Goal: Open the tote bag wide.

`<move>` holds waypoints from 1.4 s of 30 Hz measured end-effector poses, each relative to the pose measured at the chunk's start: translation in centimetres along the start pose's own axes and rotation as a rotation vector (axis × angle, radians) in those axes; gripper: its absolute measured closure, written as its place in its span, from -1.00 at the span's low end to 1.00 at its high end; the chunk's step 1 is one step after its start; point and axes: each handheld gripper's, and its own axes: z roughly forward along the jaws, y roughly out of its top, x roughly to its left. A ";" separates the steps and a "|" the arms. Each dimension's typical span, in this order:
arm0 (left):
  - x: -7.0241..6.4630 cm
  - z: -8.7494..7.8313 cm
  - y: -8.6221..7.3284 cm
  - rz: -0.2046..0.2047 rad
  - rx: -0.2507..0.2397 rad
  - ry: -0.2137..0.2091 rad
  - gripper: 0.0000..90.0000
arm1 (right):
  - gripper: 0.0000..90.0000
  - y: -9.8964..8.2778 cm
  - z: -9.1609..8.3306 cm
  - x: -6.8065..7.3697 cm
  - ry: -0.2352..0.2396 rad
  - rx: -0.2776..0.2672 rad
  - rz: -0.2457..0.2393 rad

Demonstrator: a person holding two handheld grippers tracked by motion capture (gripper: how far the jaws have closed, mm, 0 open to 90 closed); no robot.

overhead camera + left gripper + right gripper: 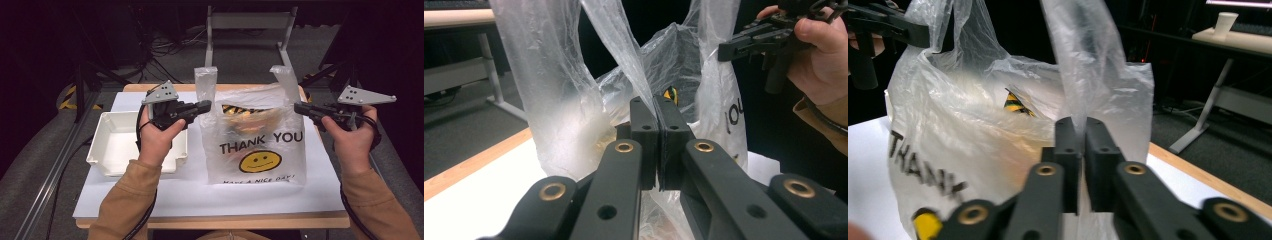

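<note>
From the high view, my left tongs (204, 106) and my right tongs (299, 107) face each other across the top of the plastic bag (256, 145), which stands between them on the white-covered counter (200, 192). Each pair meets the bag just below one of its two upright handles, I judge so that I can draw the mouth open or lift it evenly. A white tray (110, 145) sits on the outer side of my left tongs, below my wrist, perhaps waiting for what the bag holds.

In the left gripper view, my left tongs (657, 107) are pressed together with a fold of thin film caught between the pads, right at the foot of a handle (551, 75). My other tongs (730, 49) show beyond, up by the far edge.

In the right gripper view, my right tongs (1083, 127) are likewise clamped on the base of the other handle (1083, 55), the film rising straight from between them.

The bag is crinkled, translucent white, printed THANK YOU with a yellow smiley, and something striped yellow and black (1015, 105) shows inside it.
</note>
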 end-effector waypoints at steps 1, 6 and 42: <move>0.0 0.0 0.0 -0.001 -0.001 0.001 0.96 | 0.99 0.0 -0.1 0.1 -0.002 -0.006 0.001; -0.1 0.1 -0.2 0.008 0.007 0.000 0.96 | 1.00 -0.2 -0.9 0.4 -0.005 -0.036 -0.004; -1.4 2.0 -7.0 -0.029 0.138 -0.026 0.94 | 0.96 -7.2 -0.9 1.4 0.055 0.007 0.107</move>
